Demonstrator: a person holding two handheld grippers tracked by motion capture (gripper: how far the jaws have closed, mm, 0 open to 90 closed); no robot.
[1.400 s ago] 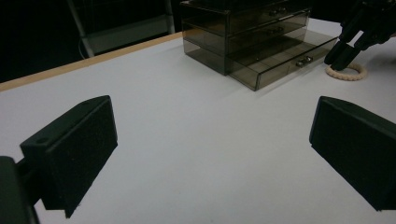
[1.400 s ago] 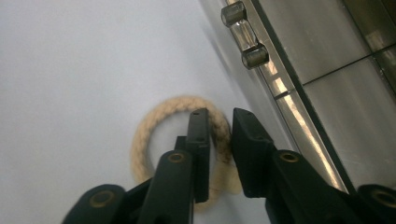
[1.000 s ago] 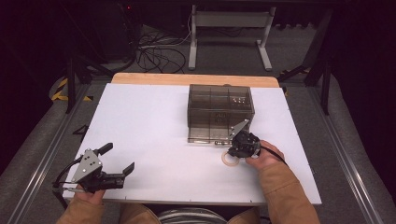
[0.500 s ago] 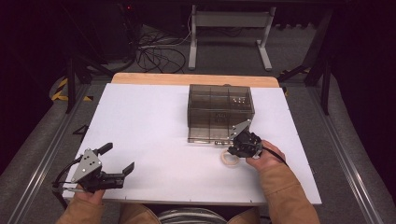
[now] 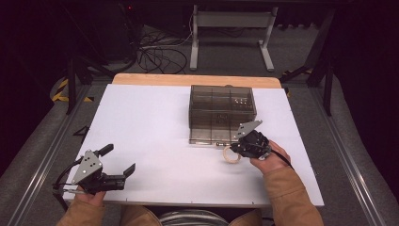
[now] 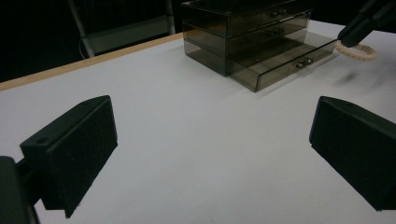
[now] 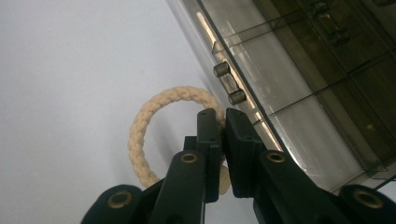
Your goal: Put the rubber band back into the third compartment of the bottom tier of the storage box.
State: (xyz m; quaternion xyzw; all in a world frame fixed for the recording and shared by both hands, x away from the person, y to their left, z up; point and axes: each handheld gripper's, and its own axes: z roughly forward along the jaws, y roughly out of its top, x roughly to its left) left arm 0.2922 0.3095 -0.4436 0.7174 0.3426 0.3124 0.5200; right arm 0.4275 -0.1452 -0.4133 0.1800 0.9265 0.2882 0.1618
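A cream braided rope ring [image 7: 140, 126] hangs from my right gripper [image 7: 223, 116], whose jaws are shut on its right side. It is held just above the white table, in front of the pulled-out bottom drawer [image 7: 299, 93] of a smoked clear drawer box [image 5: 222, 110]. The drawer's two small knobs [image 7: 229, 84] are just beyond the jaw tips. From above, the ring [image 5: 231, 155] sits left of the right gripper [image 5: 234, 149]. My left gripper [image 5: 117, 160] rests at the near left corner, open and with nothing between its jaws. The left gripper view [image 6: 212, 144] looks toward the box [image 6: 243, 23] and ring [image 6: 357, 51].
The white table top [image 5: 155, 122] has a wooden strip along its far edge [image 5: 155, 80]. Beyond it lie floor cables [image 5: 160, 54] and a metal stand [image 5: 230, 28]. Metal rails run along both sides of the table.
My right gripper has lifted a little with the ring and shifted slightly toward the drawer. The left gripper has stayed put.
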